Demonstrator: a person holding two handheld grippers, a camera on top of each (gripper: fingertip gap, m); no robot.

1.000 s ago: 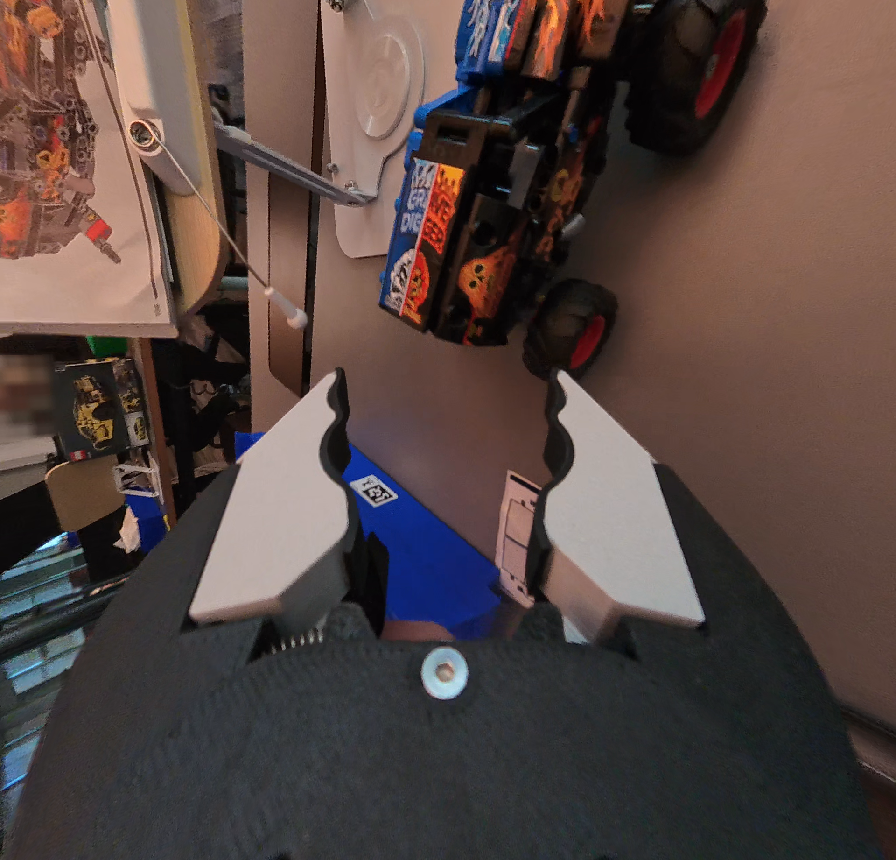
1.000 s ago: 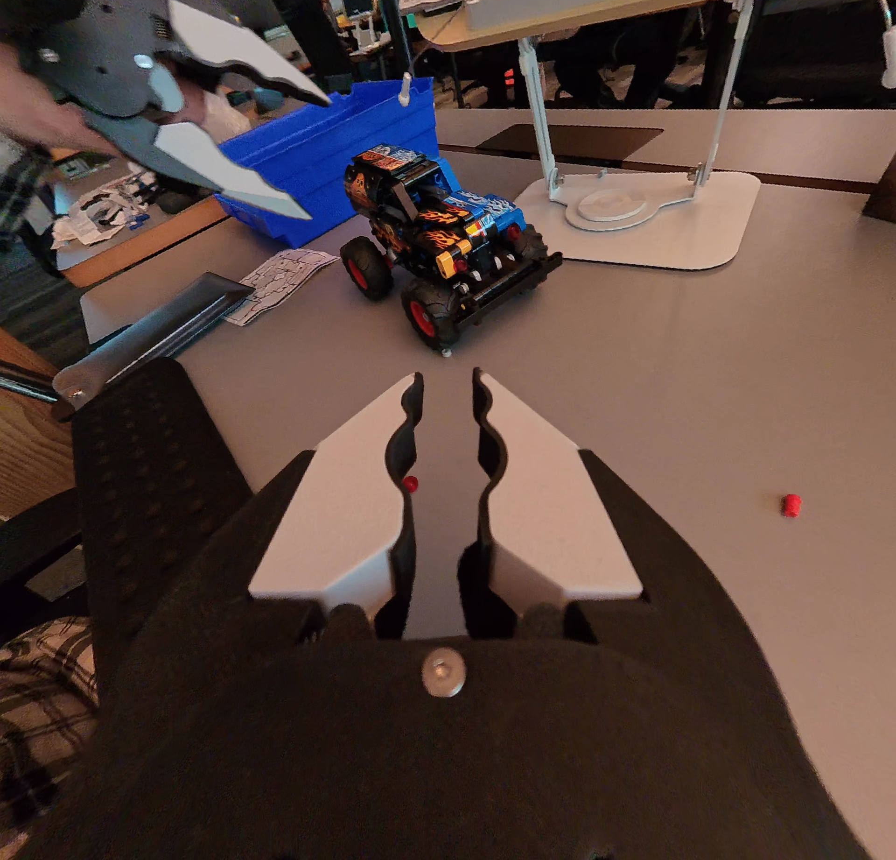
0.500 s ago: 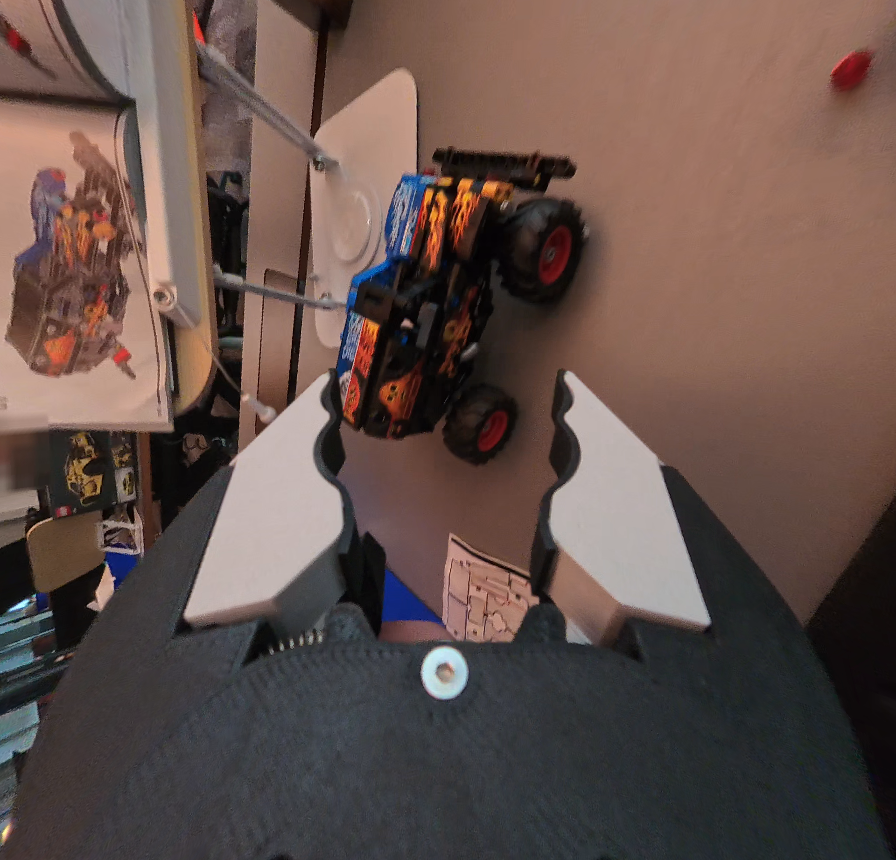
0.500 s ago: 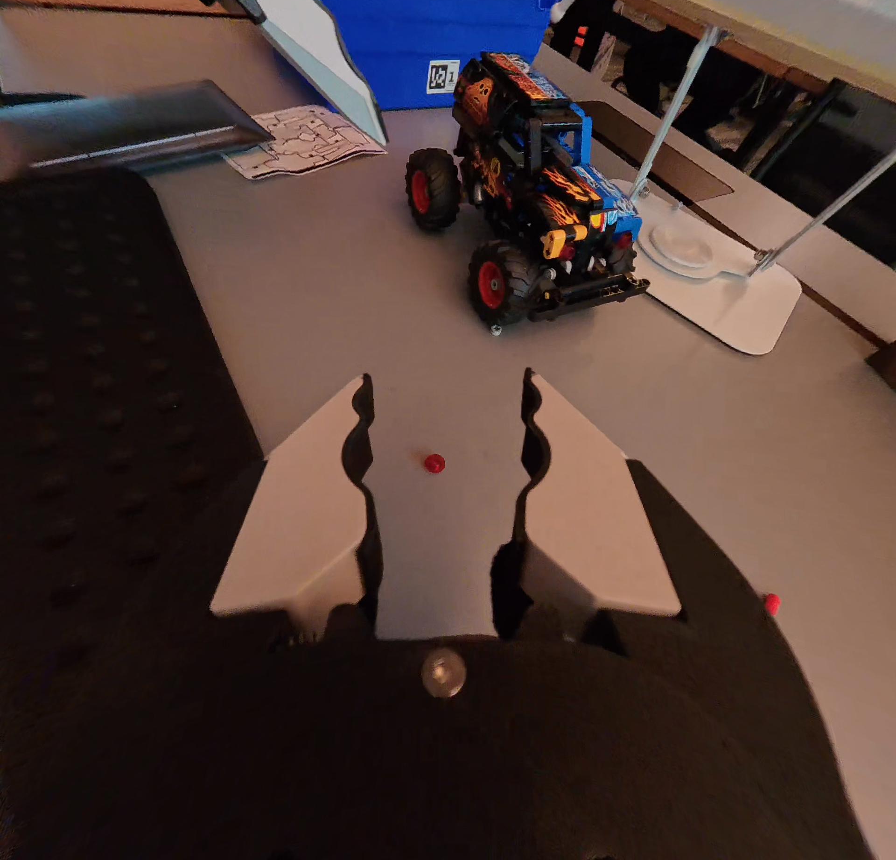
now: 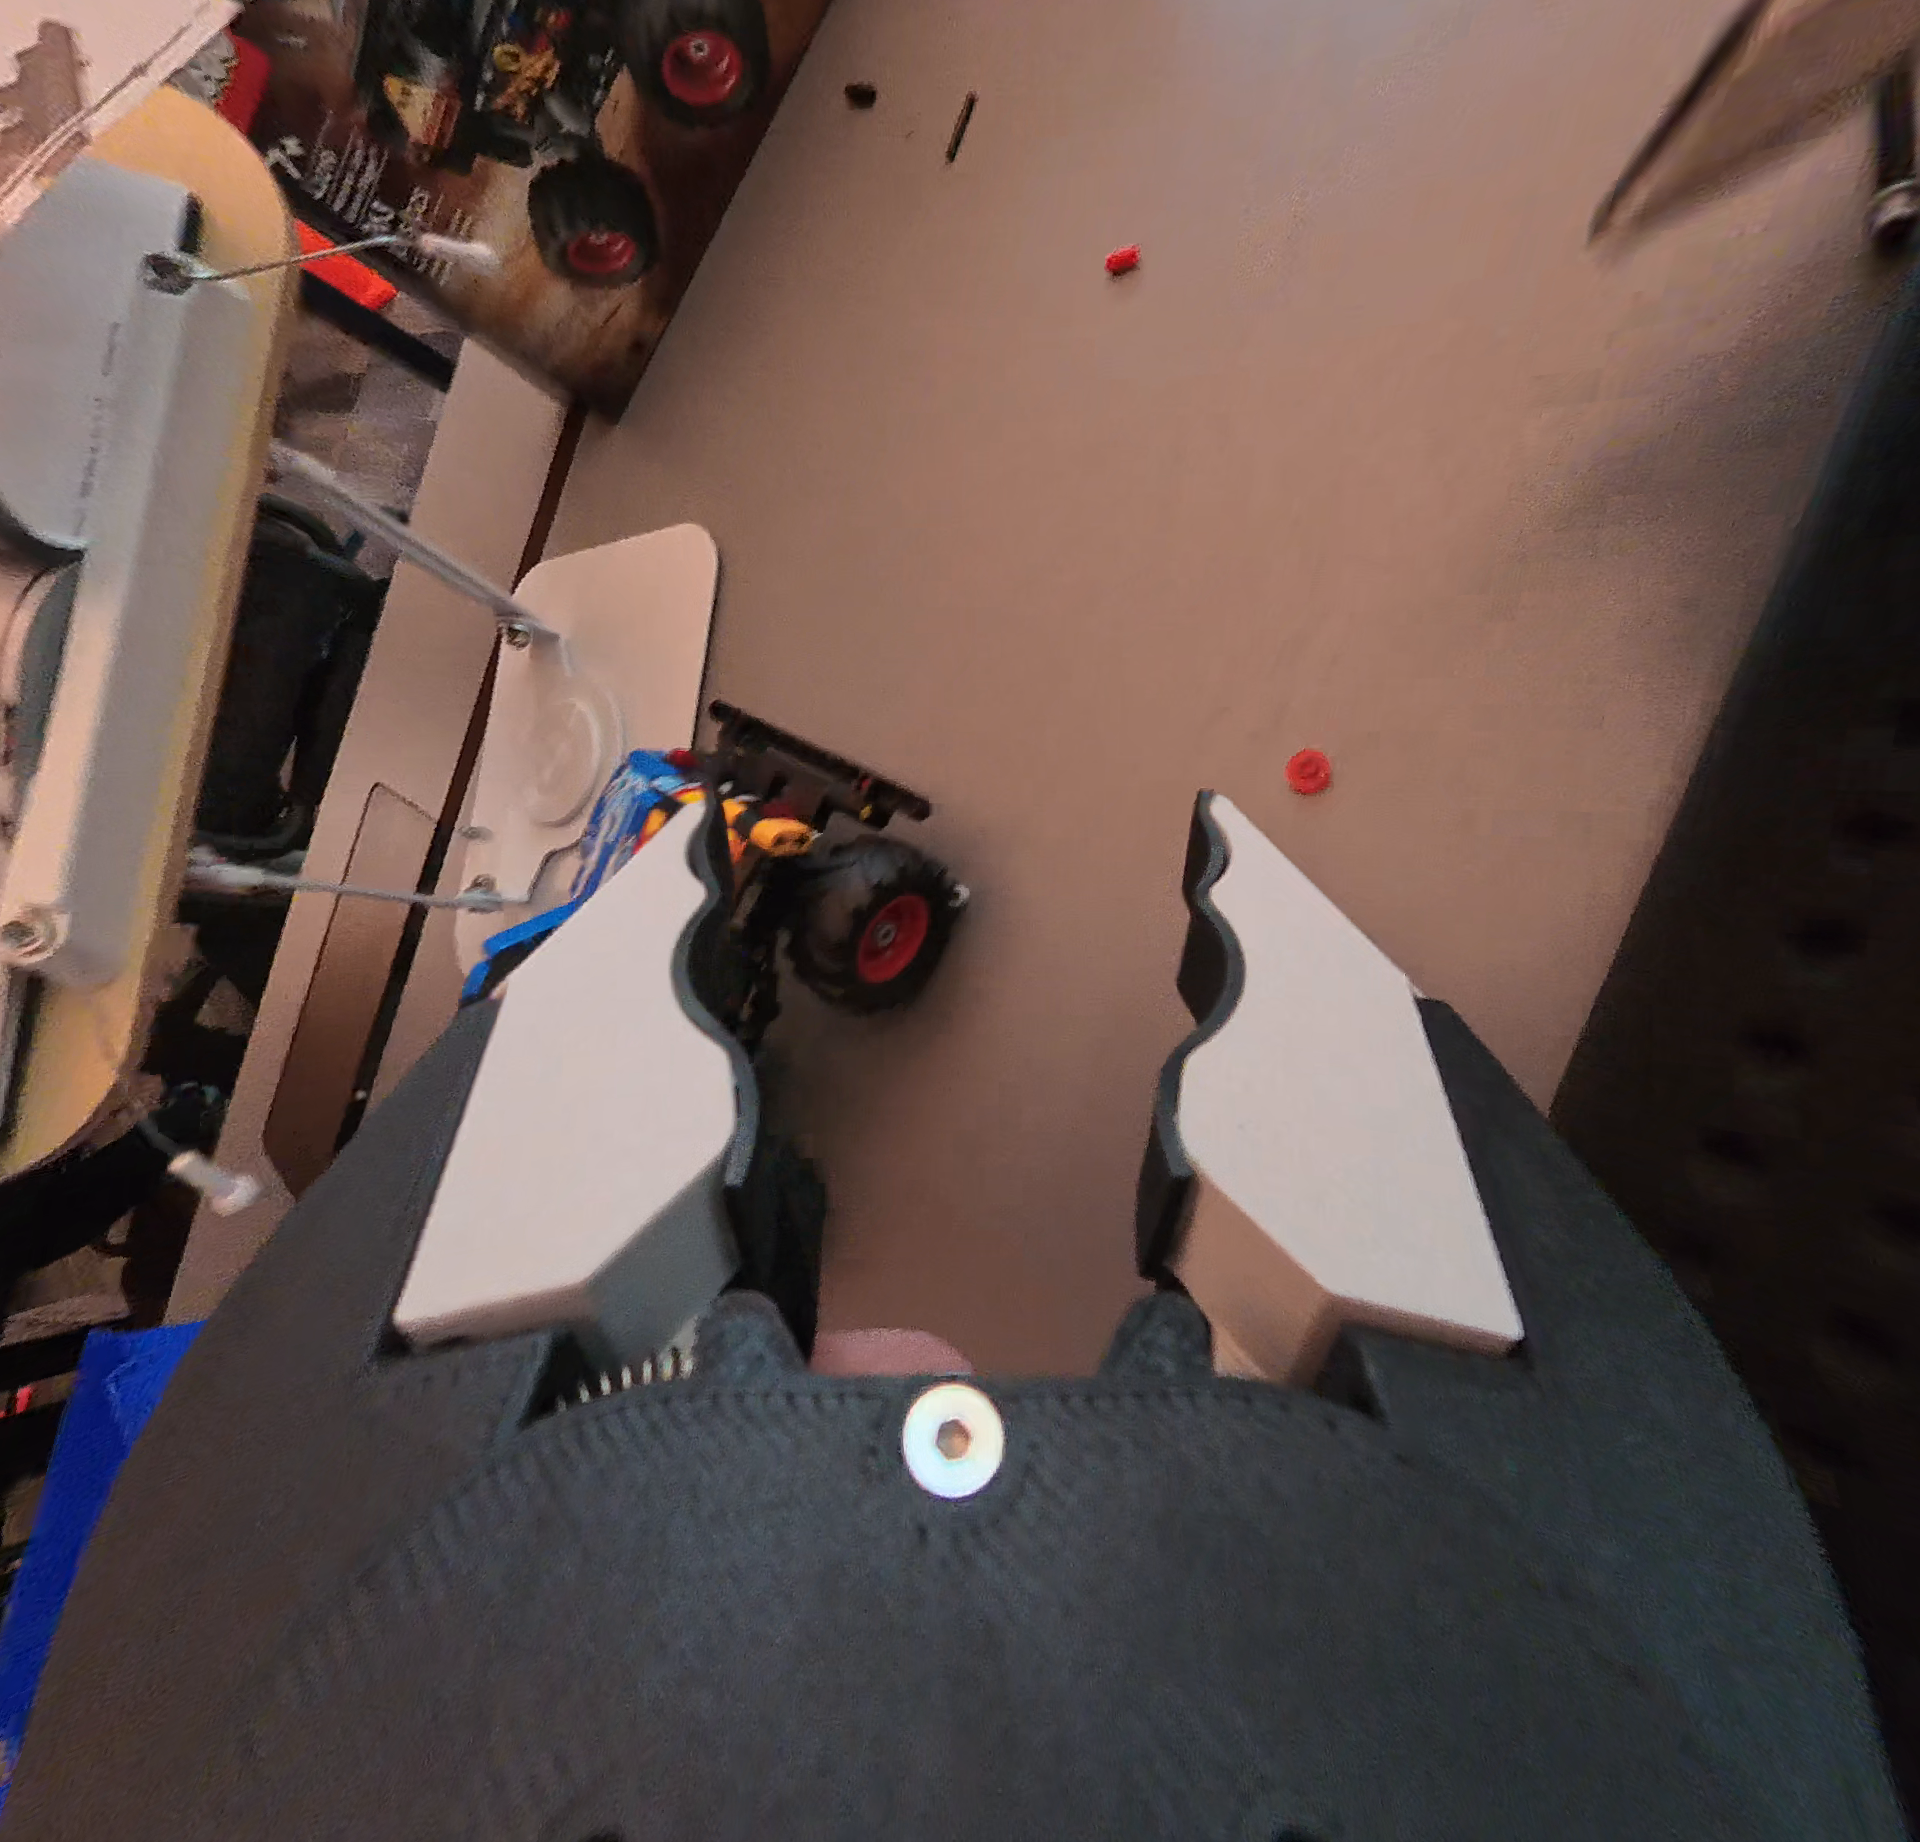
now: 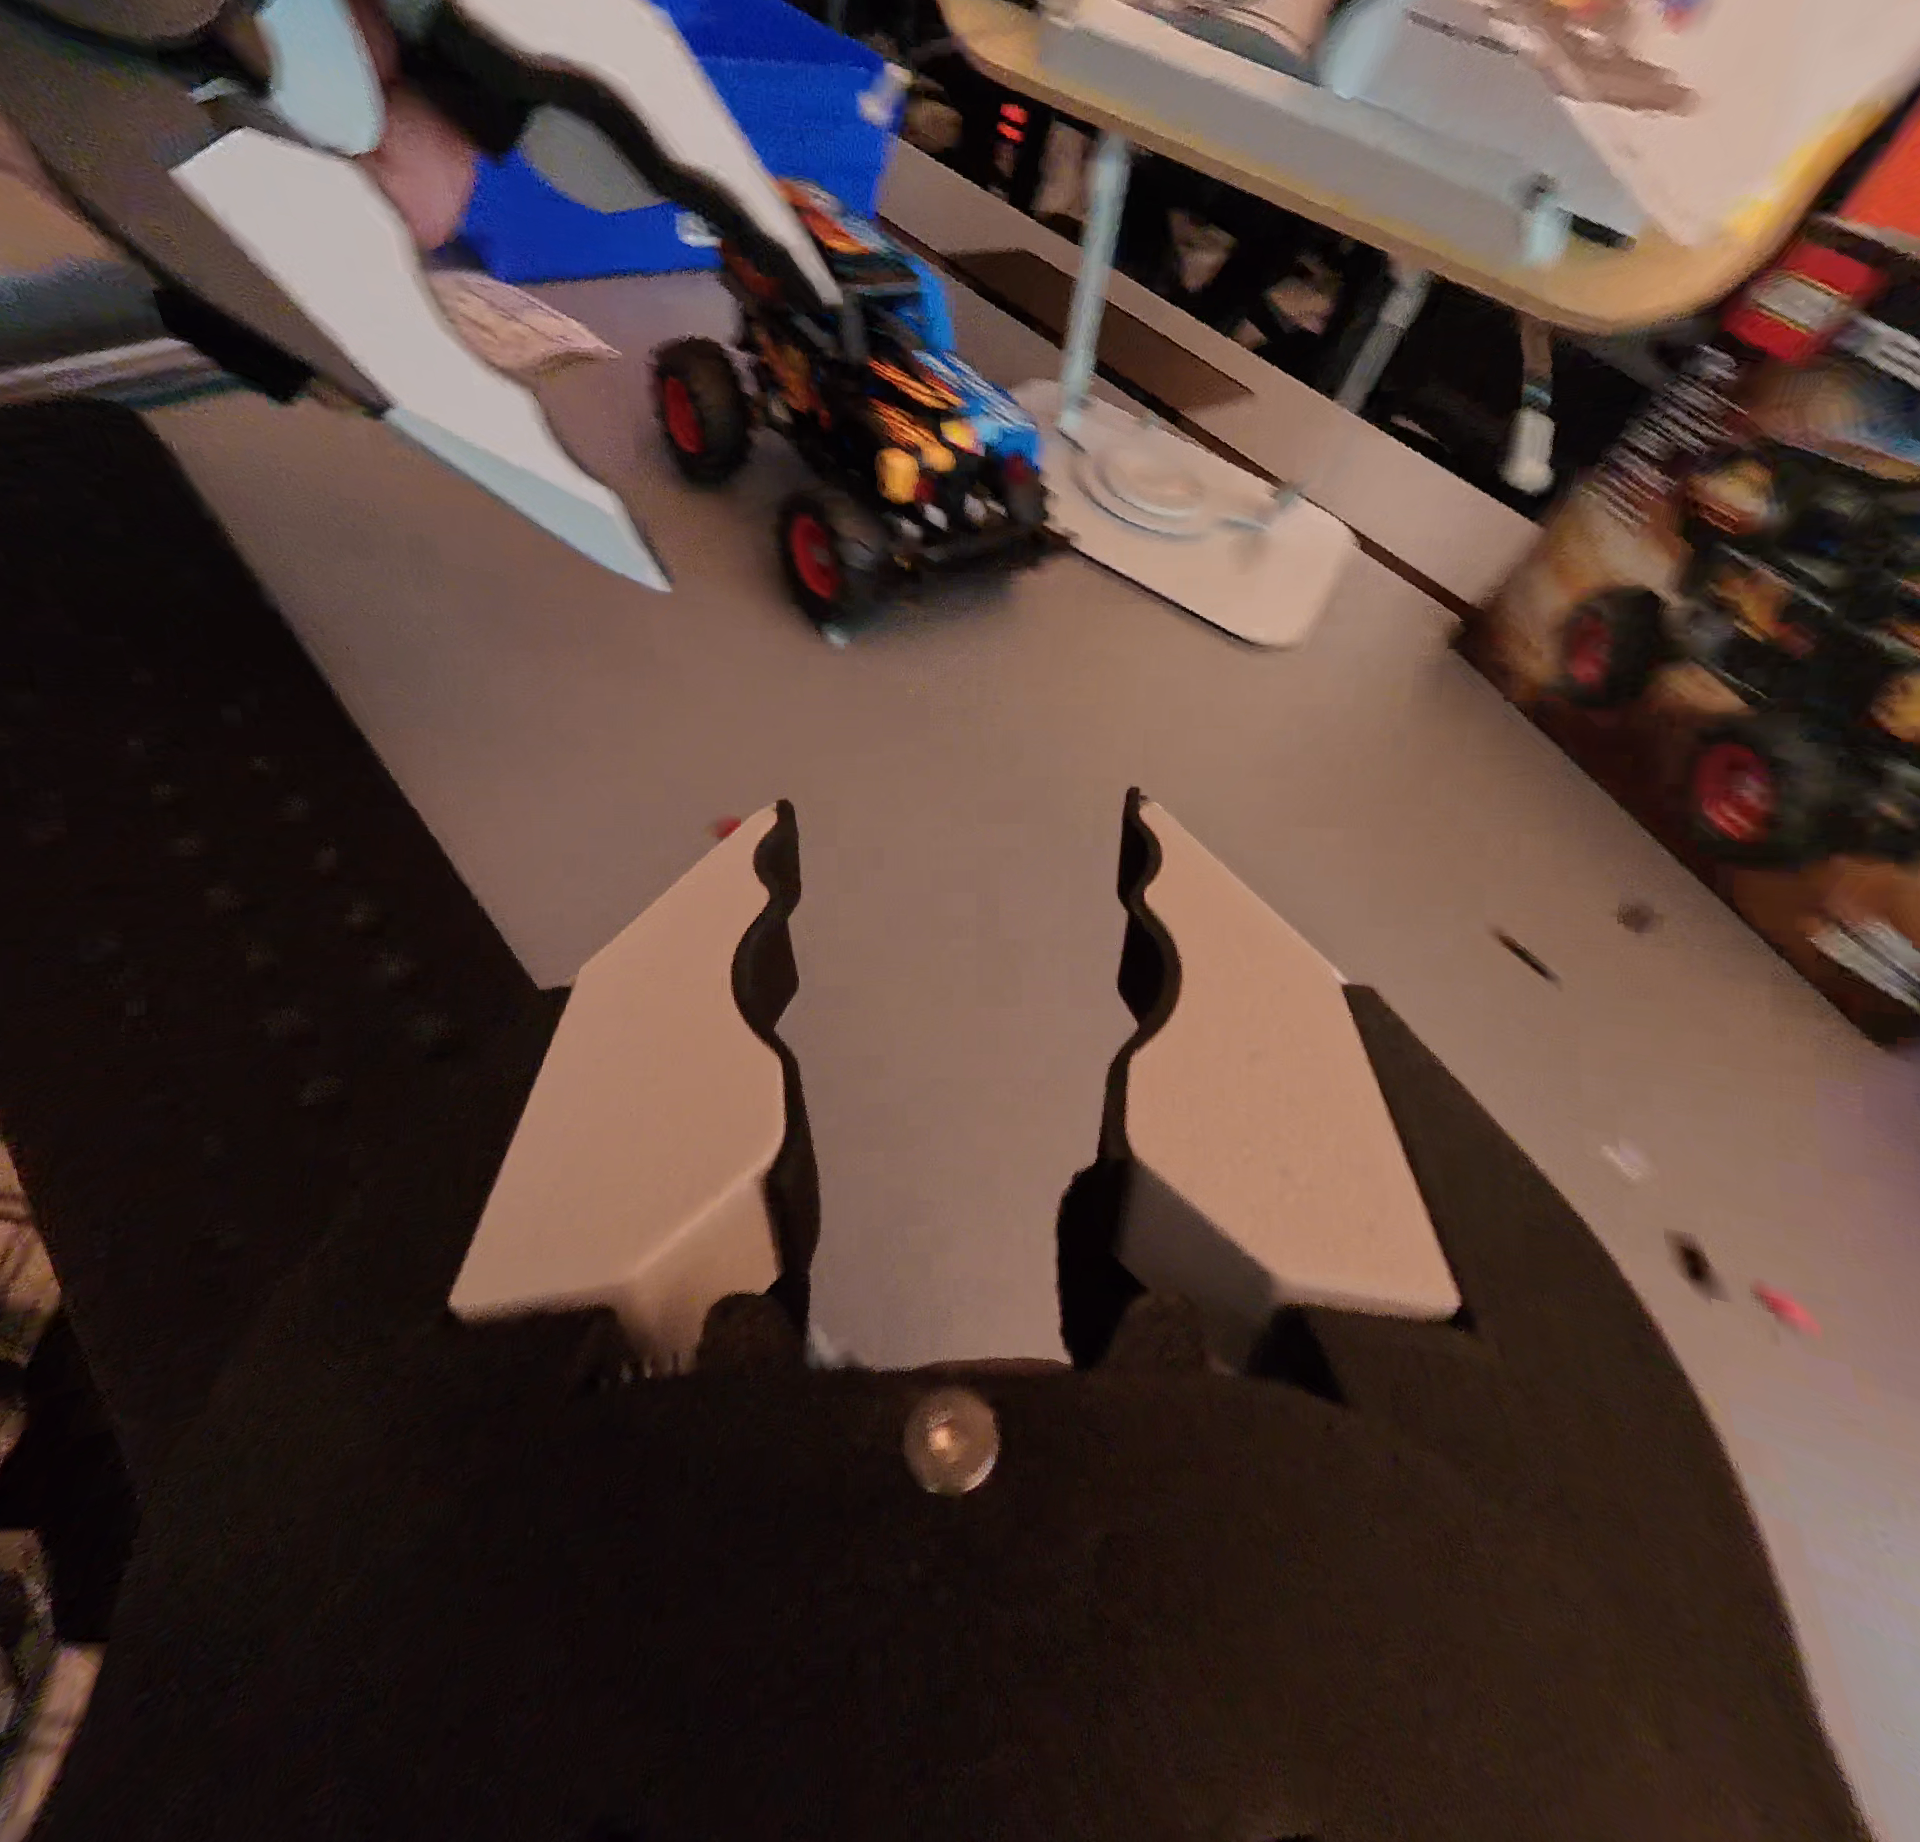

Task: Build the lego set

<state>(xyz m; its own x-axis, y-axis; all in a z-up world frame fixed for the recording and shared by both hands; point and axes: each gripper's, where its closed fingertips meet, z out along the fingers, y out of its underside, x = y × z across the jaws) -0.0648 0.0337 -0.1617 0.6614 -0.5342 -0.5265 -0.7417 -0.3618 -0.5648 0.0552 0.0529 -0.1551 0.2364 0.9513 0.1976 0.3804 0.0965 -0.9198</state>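
The built lego monster truck (image 6: 862, 421), blue and black with flame stickers and red wheel hubs, stands on the grey table. In the left wrist view the truck (image 5: 862, 919) is partly hidden behind my left finger. My left gripper (image 5: 951, 836) is open and empty, above the table beside the truck; it also shows in the right wrist view (image 6: 520, 286), in front of the truck. My right gripper (image 6: 956, 826) is open and empty over bare table, short of the truck. A small round red piece (image 5: 1307, 771) lies near my left gripper's right fingertip; it also shows at my right gripper's left fingertip (image 6: 724, 826).
A lego box (image 6: 1714, 649) stands at the right. A booklet stand's white base (image 6: 1195, 525) sits behind the truck, a blue bin (image 6: 790, 130) at the back left. A black mat (image 6: 156, 753) covers the left side. Small red and black pieces (image 5: 1121, 260) lie scattered. About 9 cm separates my left fingertips from the small round red piece (image 5: 1307, 771).
My right gripper has opened from nearly shut to wide and swung to the right. My left gripper stayed open and drew back from the truck, now over the table.
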